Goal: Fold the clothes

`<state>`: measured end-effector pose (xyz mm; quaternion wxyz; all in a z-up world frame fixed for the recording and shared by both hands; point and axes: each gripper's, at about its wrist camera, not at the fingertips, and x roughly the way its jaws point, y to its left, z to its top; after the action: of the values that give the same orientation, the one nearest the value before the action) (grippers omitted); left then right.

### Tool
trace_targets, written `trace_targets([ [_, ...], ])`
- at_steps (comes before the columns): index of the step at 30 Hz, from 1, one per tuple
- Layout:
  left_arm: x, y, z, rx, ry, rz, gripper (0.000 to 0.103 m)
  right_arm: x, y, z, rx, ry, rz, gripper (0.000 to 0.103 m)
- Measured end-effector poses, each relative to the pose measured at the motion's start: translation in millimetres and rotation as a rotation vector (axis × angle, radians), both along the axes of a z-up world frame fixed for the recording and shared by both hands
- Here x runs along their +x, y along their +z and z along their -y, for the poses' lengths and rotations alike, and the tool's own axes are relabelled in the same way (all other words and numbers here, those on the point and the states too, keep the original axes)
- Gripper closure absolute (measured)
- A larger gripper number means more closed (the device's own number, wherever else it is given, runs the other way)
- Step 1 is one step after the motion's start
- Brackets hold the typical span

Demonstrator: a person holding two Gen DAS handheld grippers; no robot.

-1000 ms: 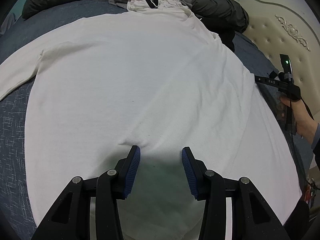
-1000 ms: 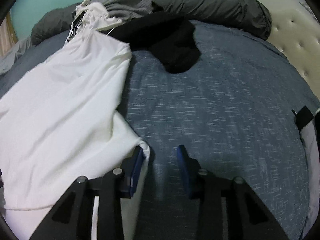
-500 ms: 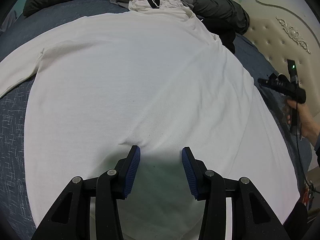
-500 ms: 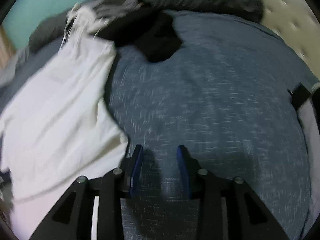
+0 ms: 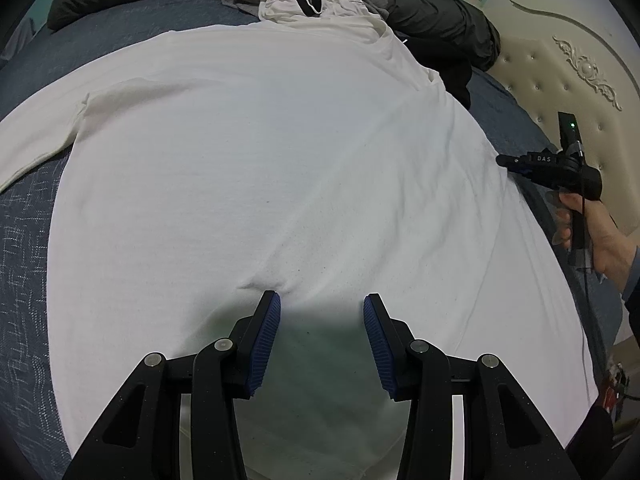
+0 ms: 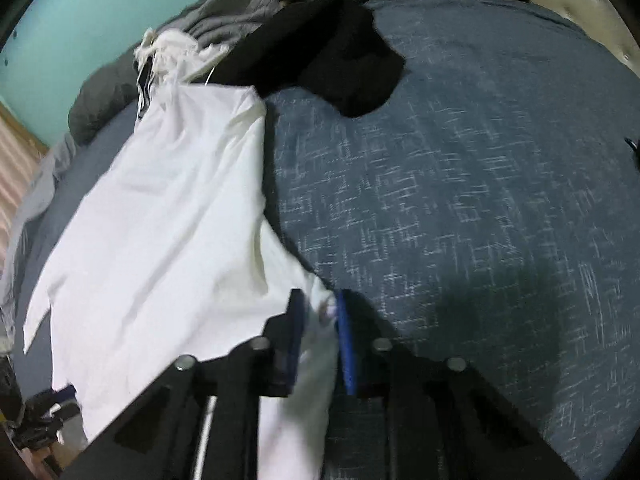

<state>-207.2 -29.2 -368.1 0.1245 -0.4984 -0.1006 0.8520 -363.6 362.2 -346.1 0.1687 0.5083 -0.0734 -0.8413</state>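
Observation:
A white long-sleeved shirt point(image 5: 280, 152) lies spread flat on the blue bed. My left gripper point(image 5: 322, 304) is open, its fingertips resting on the shirt near its lower middle, where the cloth puckers slightly. In the right wrist view the same shirt point(image 6: 160, 216) lies to the left, and my right gripper point(image 6: 320, 308) is shut on the shirt's right edge, with white cloth pinched between the blue pads. The right gripper also shows in the left wrist view point(image 5: 552, 168), held in a hand at the shirt's right edge.
A pile of dark and light clothes point(image 5: 420, 12) lies at the far end of the bed. A black garment point(image 6: 344, 68) lies beside the shirt's far corner. The blue bedspread point(image 6: 460, 200) stretches to the right. A cream tufted headboard point(image 5: 560, 72) stands at right.
My right gripper moved left onto the shirt's edge and closed on it. My left gripper stayed open on the shirt and barely moved.

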Motion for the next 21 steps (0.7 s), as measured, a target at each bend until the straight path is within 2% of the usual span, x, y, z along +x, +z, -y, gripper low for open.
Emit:
trace_targets([
  [6, -1.0, 0.1, 3.2, 0.022, 0.005, 0.002, 0.056, -4.3, 3.1, -5.1, -0.005, -0.021, 0.002, 0.093],
  [8, -1.0, 3.4, 5.3, 0.029, 0.015, -0.003, 0.056, -10.5, 5.4, -3.4, 0.012, -0.039, -0.001, 0.085],
  [10, -1.1, 7.5, 7.5, 0.035, 0.027, -0.010, 0.055, -15.9, 11.8, -1.9, 0.012, -0.051, -0.012, 0.083],
  [12, -0.3, 16.7, 13.3, 0.039, 0.050, -0.039, 0.055, -20.5, 23.9, 1.3, 0.004, -0.055, -0.046, 0.077],
  [14, -0.7, 21.5, 18.3, 0.043, 0.063, -0.053, 0.055, -28.8, 36.8, 7.7, -0.009, -0.057, -0.074, 0.059],
  [15, -1.4, 21.8, 21.1, 0.045, 0.069, -0.053, 0.055, -34.1, 42.2, 12.3, -0.020, -0.054, -0.081, 0.055],
  [17, -3.0, 18.1, 26.7, 0.043, 0.081, -0.041, 0.055, -50.1, 51.6, 28.2, -0.031, -0.040, -0.089, 0.053],
  [21, -5.5, 9.6, 34.5, 0.040, 0.096, -0.020, 0.055, -85.1, 62.6, 62.9, 0.018, -0.013, -0.089, 0.053],
])
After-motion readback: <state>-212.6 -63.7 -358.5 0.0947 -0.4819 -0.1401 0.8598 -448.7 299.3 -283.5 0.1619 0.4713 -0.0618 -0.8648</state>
